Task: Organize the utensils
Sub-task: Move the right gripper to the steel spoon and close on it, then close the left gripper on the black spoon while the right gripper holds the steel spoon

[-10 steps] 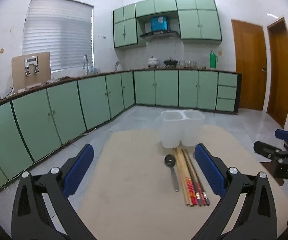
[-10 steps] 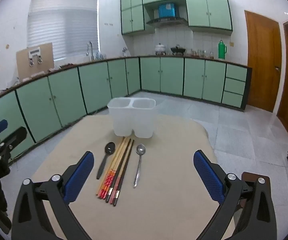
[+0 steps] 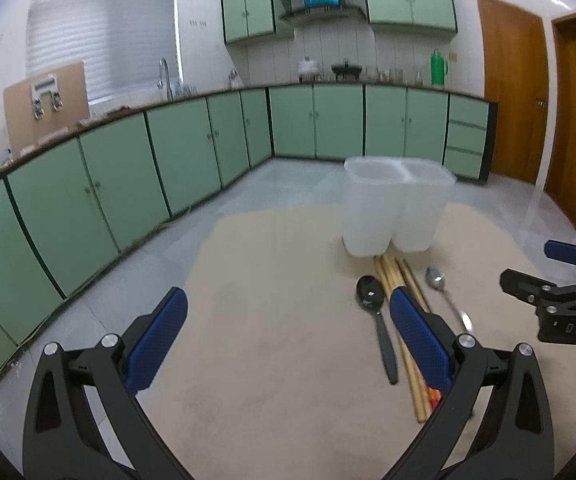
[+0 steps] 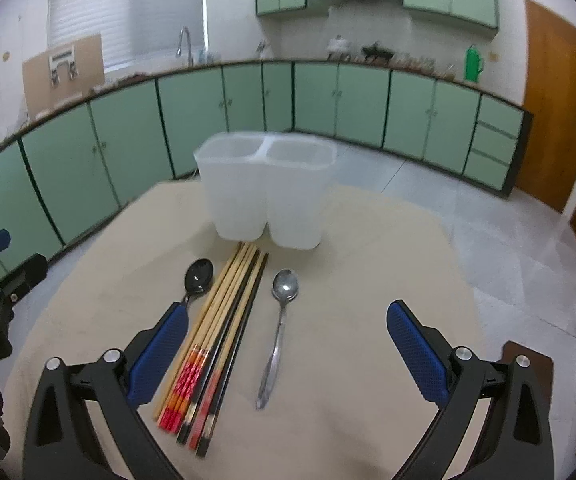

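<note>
A white translucent two-compartment holder (image 4: 265,192) stands at the far side of a beige table (image 4: 368,280); it also shows in the left wrist view (image 3: 396,208). In front of it lie a black spoon (image 4: 199,276), a bundle of several chopsticks (image 4: 223,328) and a metal spoon (image 4: 281,320). My right gripper (image 4: 288,352) is open and empty, low over the chopsticks and metal spoon. My left gripper (image 3: 288,344) is open and empty, left of the utensils; its right finger covers part of the chopsticks (image 3: 392,280). The black spoon (image 3: 374,312) and metal spoon (image 3: 444,292) show there too.
Green kitchen cabinets (image 3: 127,184) run along the left and far walls. Wooden doors (image 3: 512,88) stand at the right. The right gripper (image 3: 560,300) shows at the right edge of the left wrist view. A dark brown object (image 4: 528,360) sits past the table's right edge.
Both grippers have moved forward and lower toward the utensils and holder, which now look larger. The left gripper's right finger now overlaps the chopsticks. Both stay open.
</note>
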### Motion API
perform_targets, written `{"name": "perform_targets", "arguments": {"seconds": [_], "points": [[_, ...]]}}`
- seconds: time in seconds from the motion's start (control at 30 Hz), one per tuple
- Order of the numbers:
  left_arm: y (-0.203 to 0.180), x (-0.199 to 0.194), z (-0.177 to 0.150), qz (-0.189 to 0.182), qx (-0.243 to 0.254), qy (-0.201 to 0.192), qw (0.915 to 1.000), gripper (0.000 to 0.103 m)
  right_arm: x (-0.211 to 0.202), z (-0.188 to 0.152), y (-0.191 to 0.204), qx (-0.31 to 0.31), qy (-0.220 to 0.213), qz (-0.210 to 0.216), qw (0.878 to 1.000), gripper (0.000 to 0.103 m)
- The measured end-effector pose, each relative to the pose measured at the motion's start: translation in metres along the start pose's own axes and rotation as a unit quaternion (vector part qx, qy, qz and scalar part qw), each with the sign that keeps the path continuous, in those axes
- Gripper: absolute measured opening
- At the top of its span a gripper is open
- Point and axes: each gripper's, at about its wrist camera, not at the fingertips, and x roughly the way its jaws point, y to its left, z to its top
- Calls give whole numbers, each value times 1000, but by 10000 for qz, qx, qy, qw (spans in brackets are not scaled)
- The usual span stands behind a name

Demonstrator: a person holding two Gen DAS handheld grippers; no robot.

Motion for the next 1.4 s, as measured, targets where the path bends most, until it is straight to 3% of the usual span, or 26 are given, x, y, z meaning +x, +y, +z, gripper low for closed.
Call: {"name": "perform_targets", "arguments": {"seconds": [0.07, 0.13, 0.27, 0.4, 0.47, 0.63, 0.7, 0.73, 1.1, 1.2, 1.4], "points": [[1, 17, 1, -16, -29, 137, 9999, 98, 25, 9, -7, -49, 168, 15, 9998, 94], [3, 36, 3, -72, -70, 306, 9995, 98, 38, 8, -4, 37, 72, 187, 9998, 90], [2, 55, 4, -82, -89, 480, 9988, 98, 78, 9, -10, 148, 526, 301, 9980, 80], [-2, 72, 4, -135, -82, 595, 9981, 98, 102, 8, -10, 335, 1034, 520, 9927, 67], [-5, 76, 4, -168, -67, 631, 9978, 98, 111, 8, -11, 368, 1157, 571, 9910, 66], [-22, 92, 3, -390, 28, 790, 9961, 98, 122, 8, -11, 475, 1307, 684, 9879, 51], [-31, 99, 2, -491, 79, 898, 9947, 98, 120, 9, -10, 352, 1273, 577, 9896, 33], [-35, 103, 0, -540, 80, 958, 9939, 98, 114, 9, -9, 415, 1248, 727, 9886, 28], [-54, 132, -20, -567, 275, 1519, 9864, 98, 105, 1, -39, 161, 1168, 531, 9916, 28], [-55, 140, -23, -560, 310, 1626, 9846, 98, 100, 10, -17, 198, 1152, 596, 9914, 28], [-58, 155, -27, -517, 360, 1899, 9798, 98, 93, 18, -14, 230, 1151, 713, 9905, 28]]}}
